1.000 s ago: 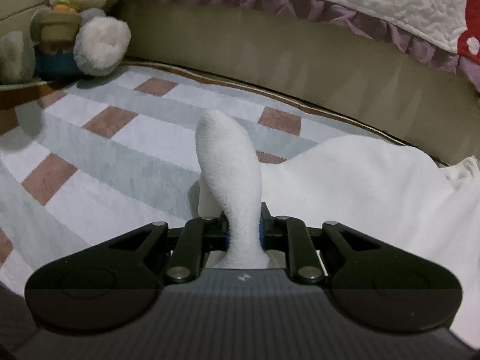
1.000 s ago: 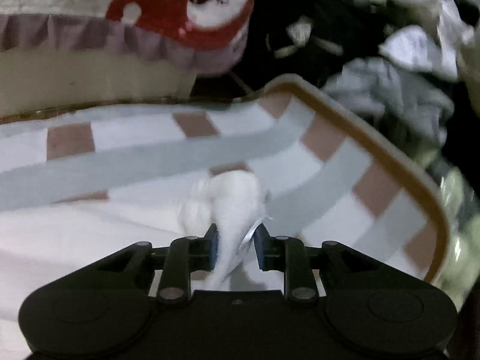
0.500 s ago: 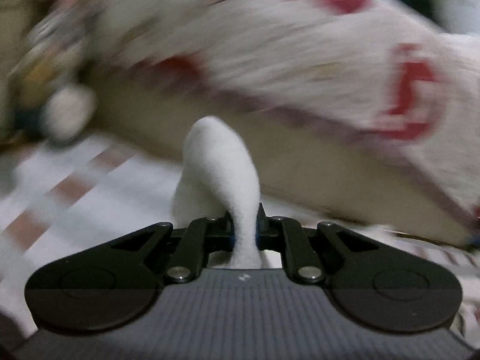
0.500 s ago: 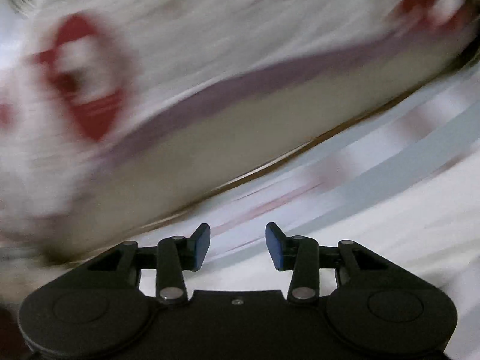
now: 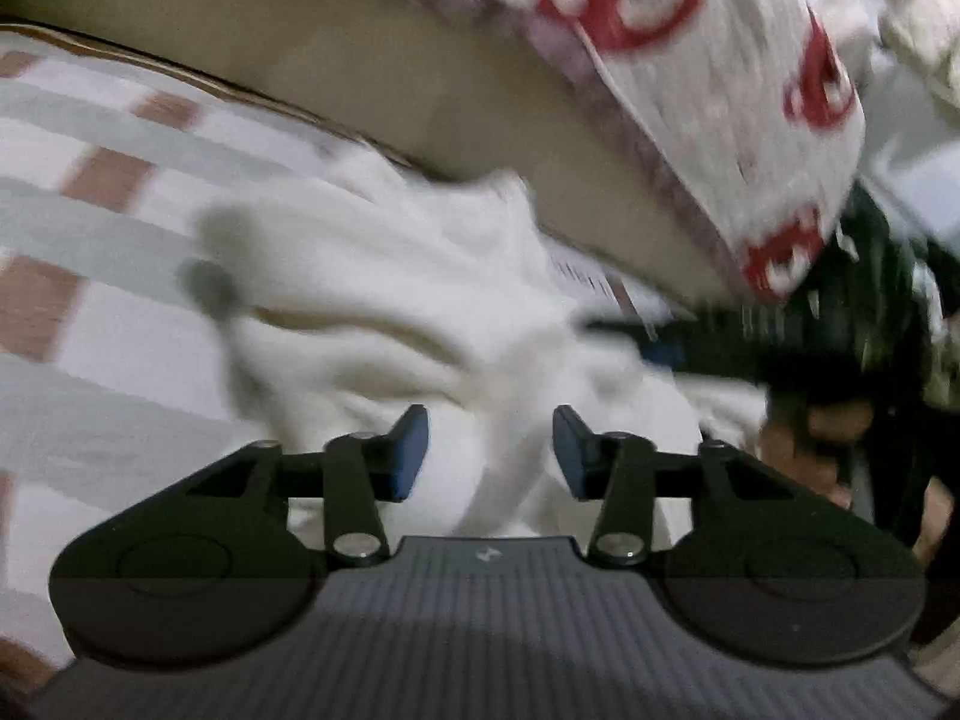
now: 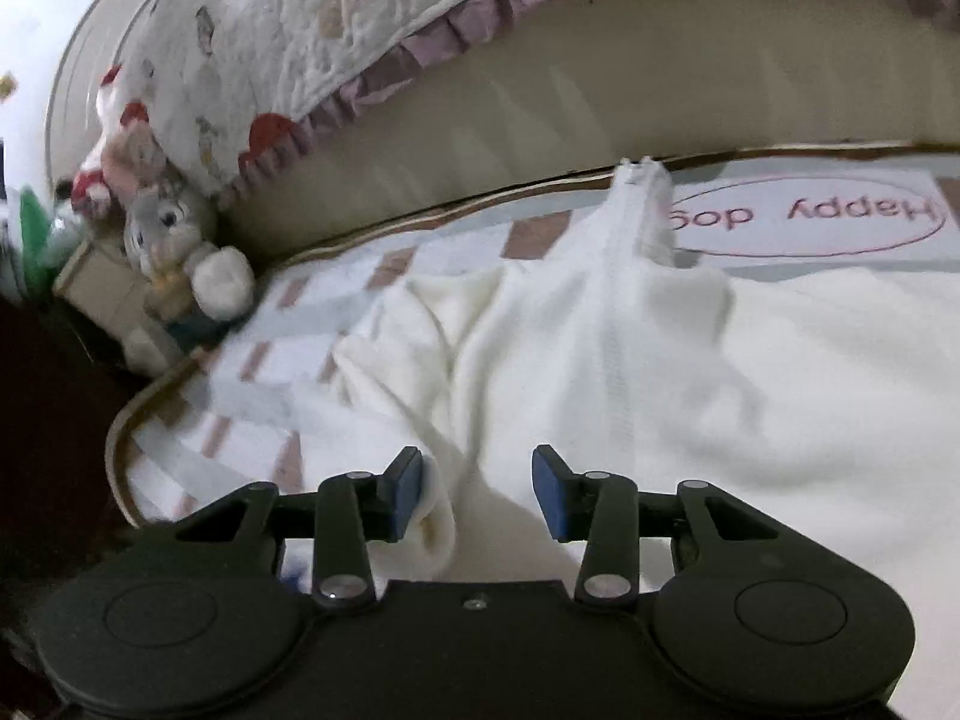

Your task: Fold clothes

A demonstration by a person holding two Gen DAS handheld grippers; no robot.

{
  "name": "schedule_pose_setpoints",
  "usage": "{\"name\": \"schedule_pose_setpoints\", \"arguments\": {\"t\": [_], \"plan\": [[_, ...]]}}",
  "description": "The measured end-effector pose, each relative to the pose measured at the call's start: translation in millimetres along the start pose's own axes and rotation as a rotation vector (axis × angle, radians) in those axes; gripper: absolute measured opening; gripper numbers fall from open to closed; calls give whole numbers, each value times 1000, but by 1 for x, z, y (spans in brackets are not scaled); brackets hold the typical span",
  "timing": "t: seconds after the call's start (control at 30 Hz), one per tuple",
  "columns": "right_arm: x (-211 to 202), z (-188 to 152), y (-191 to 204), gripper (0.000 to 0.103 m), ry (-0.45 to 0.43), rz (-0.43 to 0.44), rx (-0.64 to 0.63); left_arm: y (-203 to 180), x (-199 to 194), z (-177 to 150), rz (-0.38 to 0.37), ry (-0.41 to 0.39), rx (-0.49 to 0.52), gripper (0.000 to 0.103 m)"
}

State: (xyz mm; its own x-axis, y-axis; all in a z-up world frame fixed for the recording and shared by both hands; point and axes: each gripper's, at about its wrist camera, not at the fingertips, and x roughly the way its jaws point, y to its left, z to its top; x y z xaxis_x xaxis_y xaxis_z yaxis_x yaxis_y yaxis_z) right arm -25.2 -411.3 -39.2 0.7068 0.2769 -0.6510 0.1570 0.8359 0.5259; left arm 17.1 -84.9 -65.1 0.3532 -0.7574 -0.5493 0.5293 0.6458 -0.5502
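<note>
Underneath everything, a checked mat [image 6: 252, 408] in white, grey and brown squares is lying flat, with a tan border running along its edge and a "Happy dog" oval printed near its far side. Behind it, a quilted cover [image 6: 300, 30] with red shapes and a purple frill is hanging over a beige cushioned wall. Spreading across most of the mat, the white garment [image 6: 690, 360] is lying crumpled, its zipper running away toward the far border. Over it, the left gripper [image 5: 491, 450] is opening its jaws, with a ridge of the white cloth lying loose between the blue pads. Likewise the right gripper [image 6: 474, 489] is standing with its jaws apart, a rolled edge of cloth just touching its left pad. Off in the mat's corner, a grey plush rabbit [image 6: 180, 252] is sitting upright.
</note>
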Motion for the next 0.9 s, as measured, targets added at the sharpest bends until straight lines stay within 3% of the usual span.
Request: {"name": "schedule_pose_setpoints", "arguments": {"t": [0.1,0.17,0.3,0.37,0.43,0.53,0.6,0.63,0.7,0.77,0.83,0.9], "plan": [[1,-13,-19,47,17,59,87,28,-11,10,46,-75,-81,46],[5,-19,-23,47,25,30,93,50,-9,14,21,-105,-165,46],[14,-29,-22,47,59,-45,54,81,18,12,-42,-55,-315,47],[19,-32,-18,47,69,-124,4,83,30,13,-33,-53,-327,47],[25,-37,-10,47,75,-264,-95,81,43,14,-43,-35,-319,49],[30,-45,-4,47,80,-409,-203,71,53,11,-38,-34,-263,57],[27,-48,-5,47,75,-386,-199,64,58,7,-29,-40,-218,57],[26,-49,-6,47,76,-375,-188,60,60,6,-21,-45,-192,54],[26,-52,-8,46,80,-360,-173,49,55,7,33,-68,-108,13],[28,-56,-9,47,85,-357,-170,36,43,15,96,-107,-21,11],[29,-60,-12,47,92,-353,-155,31,21,25,129,-189,-5,9],[30,-66,-18,48,99,-356,-135,30,-10,37,208,-295,25,8]]}}
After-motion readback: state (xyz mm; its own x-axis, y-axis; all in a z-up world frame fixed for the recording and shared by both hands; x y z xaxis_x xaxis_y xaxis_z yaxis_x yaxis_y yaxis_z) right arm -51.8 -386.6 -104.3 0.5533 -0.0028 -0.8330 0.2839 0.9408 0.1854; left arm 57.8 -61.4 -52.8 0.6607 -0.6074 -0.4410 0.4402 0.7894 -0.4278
